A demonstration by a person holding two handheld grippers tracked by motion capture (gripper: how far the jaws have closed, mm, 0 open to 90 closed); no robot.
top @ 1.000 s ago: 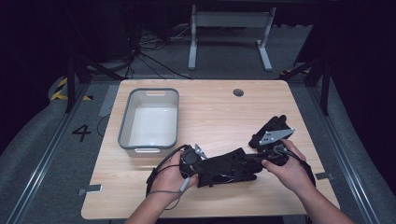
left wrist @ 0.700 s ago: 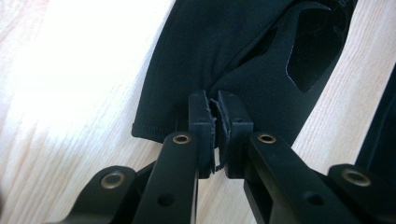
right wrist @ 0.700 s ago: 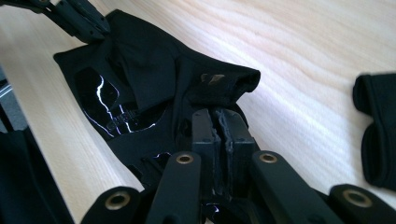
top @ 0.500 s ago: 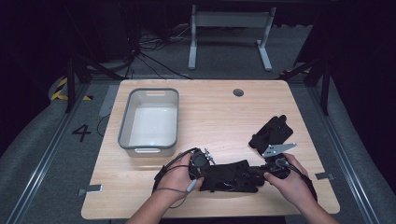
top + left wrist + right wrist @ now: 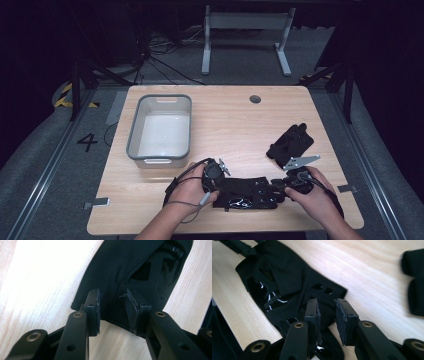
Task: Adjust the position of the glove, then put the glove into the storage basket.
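Since the earlier frame the right gripper (image 5: 278,189) has dropped from beside the second black glove (image 5: 290,143) to the black glove (image 5: 248,193) at the lower centre of the high view, and both grippers' jaws have just been opening. A painted "4" (image 5: 87,142) marks the floor at left — the grey bin (image 5: 135,131) upper left holds nothing. The glove lies flat, with cut-outs and glossy print — left gripper (image 5: 223,186) and right gripper stand narrowly parted over its two ends, pads off the cloth.
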